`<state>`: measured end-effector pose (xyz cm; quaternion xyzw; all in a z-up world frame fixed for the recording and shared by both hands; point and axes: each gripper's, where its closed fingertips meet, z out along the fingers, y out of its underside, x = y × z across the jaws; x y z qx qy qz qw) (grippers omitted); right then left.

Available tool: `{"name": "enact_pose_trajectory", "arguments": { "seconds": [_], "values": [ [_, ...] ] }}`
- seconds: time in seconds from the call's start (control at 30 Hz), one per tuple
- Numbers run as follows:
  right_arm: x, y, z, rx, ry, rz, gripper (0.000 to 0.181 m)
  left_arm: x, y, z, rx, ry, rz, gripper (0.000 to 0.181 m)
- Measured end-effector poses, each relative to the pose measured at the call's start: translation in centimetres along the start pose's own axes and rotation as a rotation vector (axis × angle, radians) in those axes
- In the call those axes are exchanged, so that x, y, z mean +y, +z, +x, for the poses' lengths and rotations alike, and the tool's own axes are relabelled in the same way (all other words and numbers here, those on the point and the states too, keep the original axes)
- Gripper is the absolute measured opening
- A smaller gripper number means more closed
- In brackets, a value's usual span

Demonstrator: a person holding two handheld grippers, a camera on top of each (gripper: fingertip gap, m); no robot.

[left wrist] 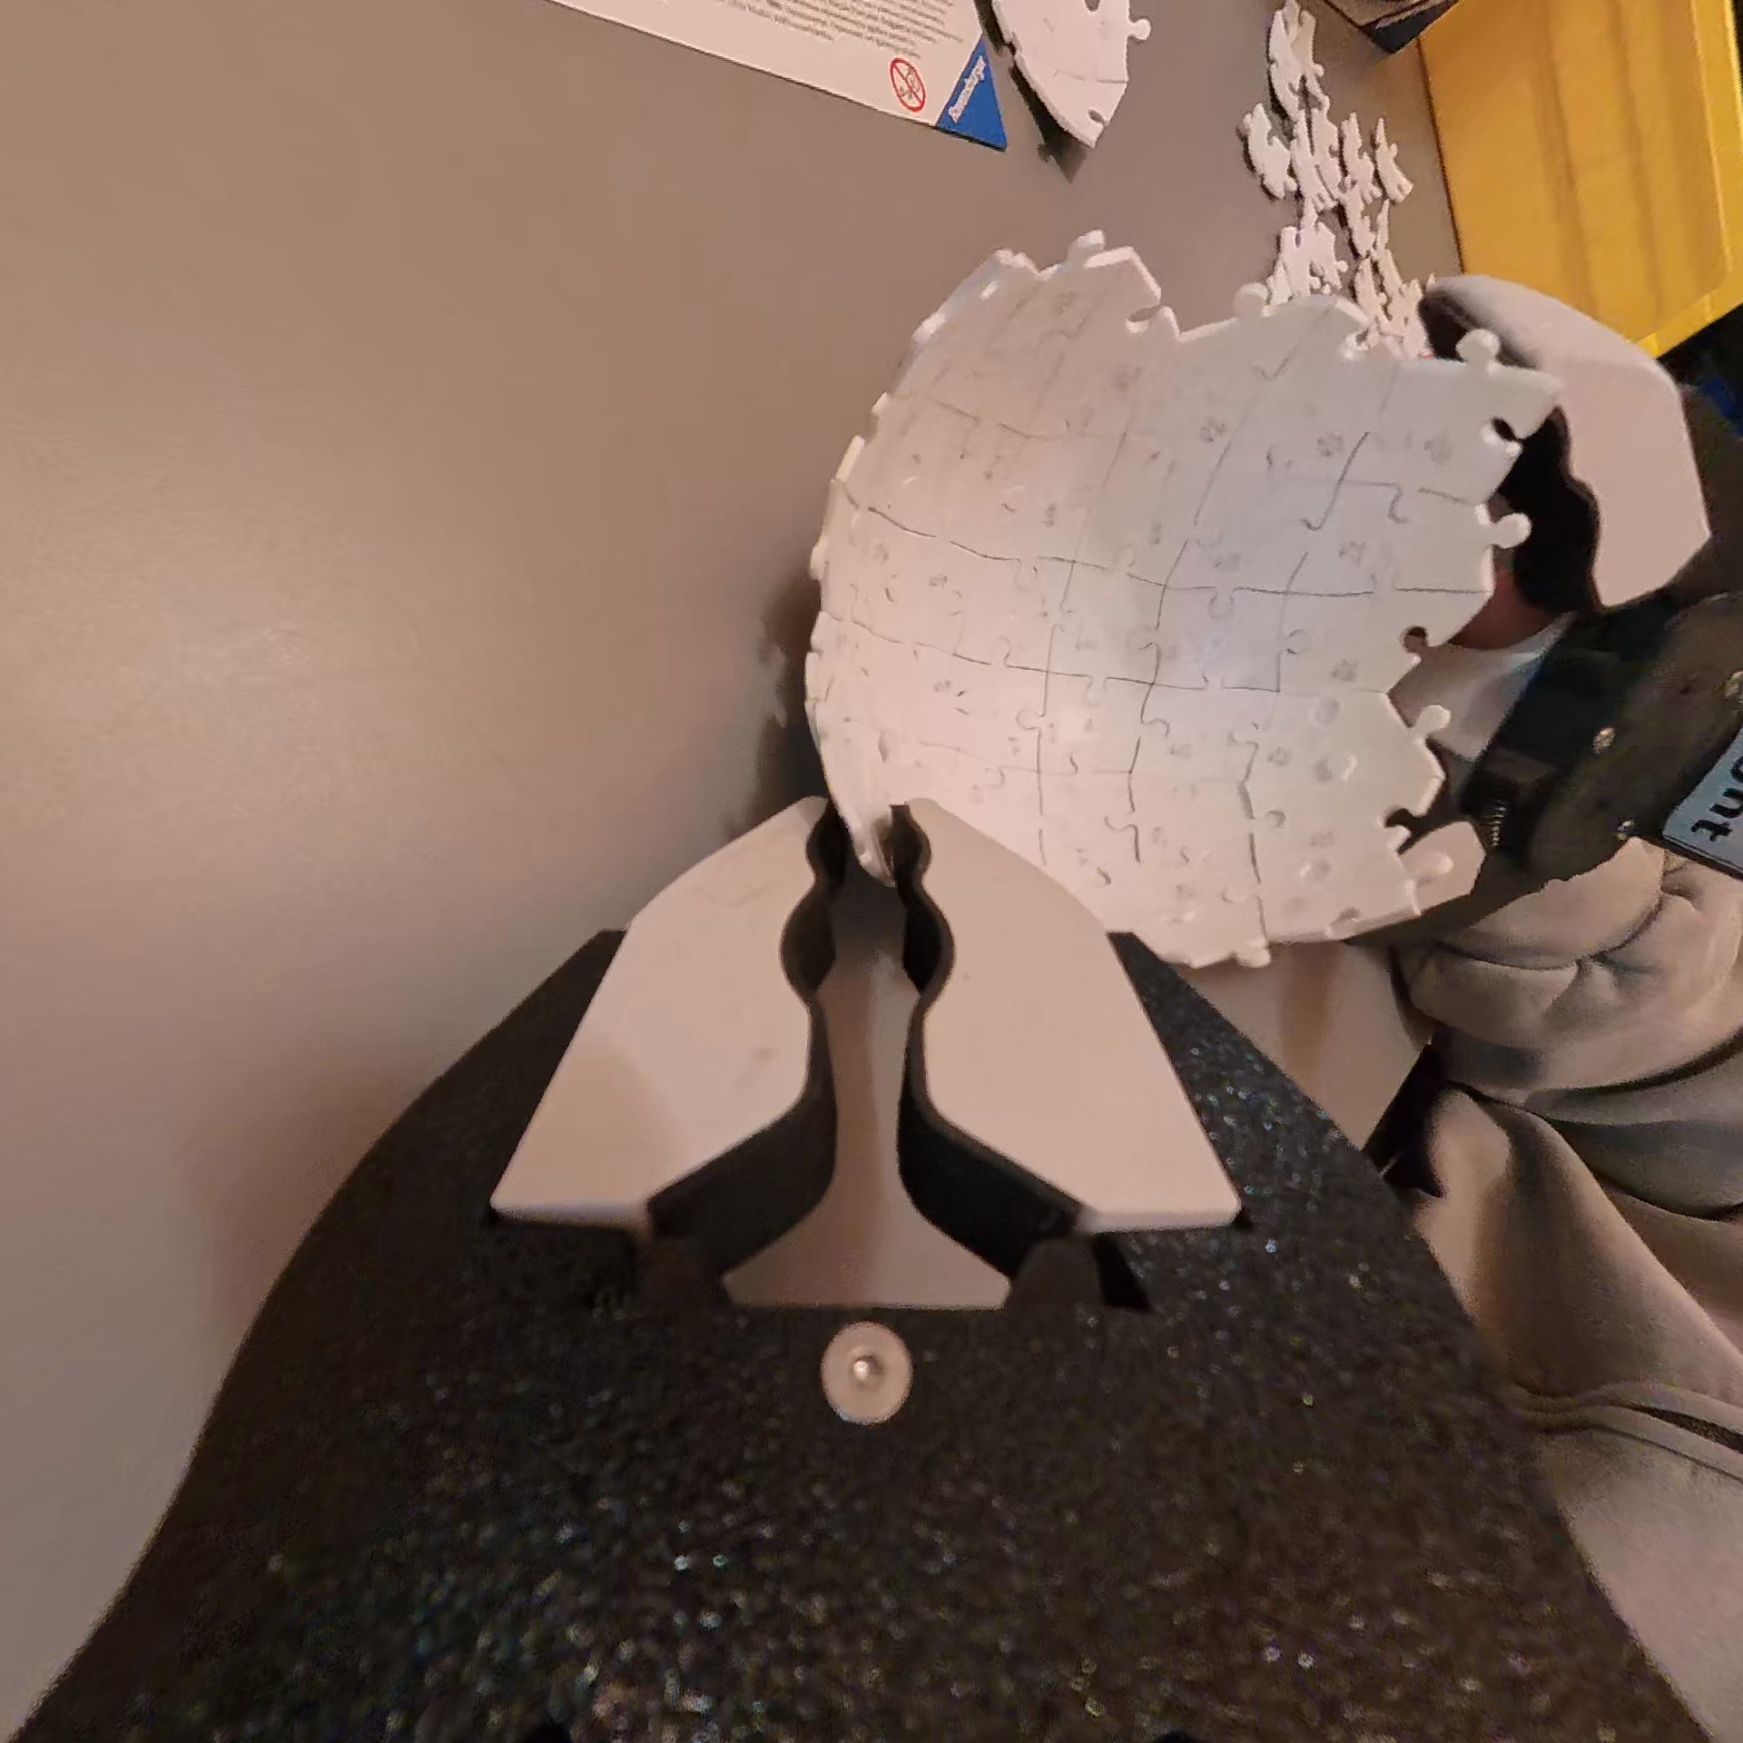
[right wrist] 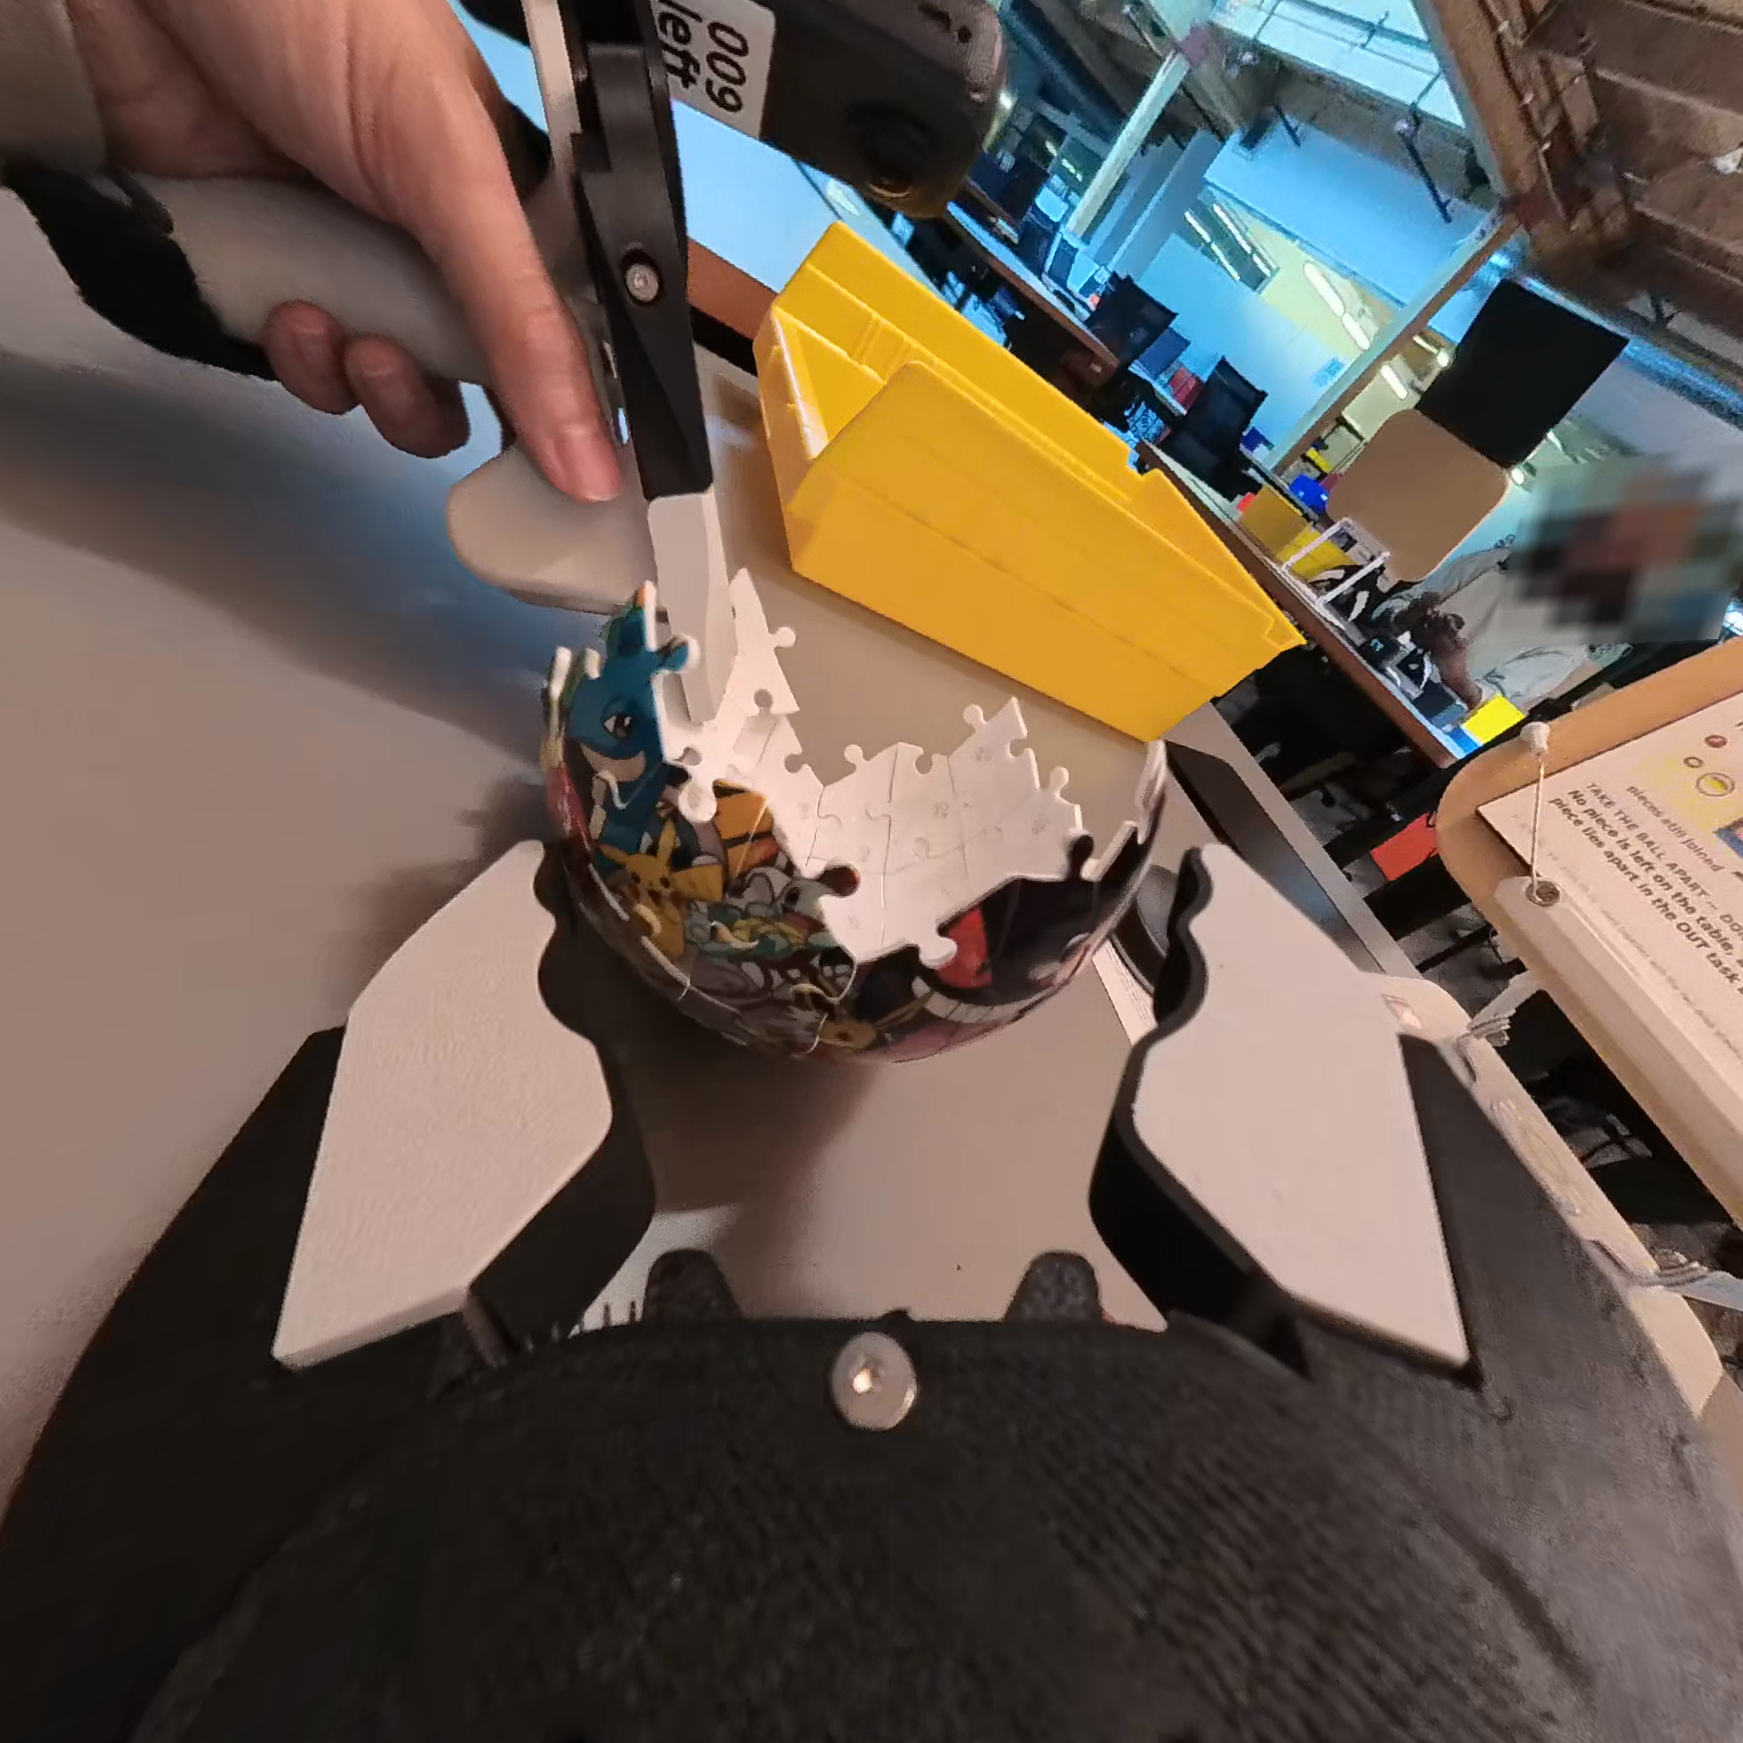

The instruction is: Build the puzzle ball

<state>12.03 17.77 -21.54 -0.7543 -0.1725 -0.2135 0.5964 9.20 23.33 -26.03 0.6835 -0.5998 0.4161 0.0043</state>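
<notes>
The half-built puzzle ball (right wrist: 849, 943) is an open bowl, colourful outside and white inside, on the grey table (right wrist: 236, 755). My left gripper (left wrist: 863, 835) is shut on the bowl's rim, pinching one edge piece; the white inside (left wrist: 1132, 613) faces its camera. In the right wrist view the left gripper (right wrist: 693, 679) comes down from above onto the rim. My right gripper (right wrist: 868, 872) is wide open, one finger on each side of the bowl. Whether the fingers touch it I cannot tell. One of its fingers (left wrist: 1585, 396) shows behind the far rim.
A yellow bin (right wrist: 1019, 566) stands just behind the ball. A pile of loose white pieces (left wrist: 1330, 160), a curved joined section (left wrist: 1066, 57) and a leaflet (left wrist: 849, 47) lie farther back. A board with a printed sheet (right wrist: 1622, 849) is at the right. A person's hand (right wrist: 377, 141) holds the left gripper.
</notes>
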Motion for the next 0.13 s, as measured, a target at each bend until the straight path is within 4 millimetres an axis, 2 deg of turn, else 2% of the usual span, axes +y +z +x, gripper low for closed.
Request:
{"name": "enact_pose_trajectory", "arguments": {
  "seconds": [0.03, 0.13],
  "values": [
    [0.14, 0.07, -0.04, -0.005, -0.006, -0.008, 0.120, 0.01, 0.05, -0.02, -0.001, 0.000, -0.002, 0.009],
    [0.06, 0.31, -0.52, -0.020, -0.095, 0.014, 0.119, 0.04, 0.17, -0.12, -0.002, -0.004, -0.004, 0.008]
  ]
}}
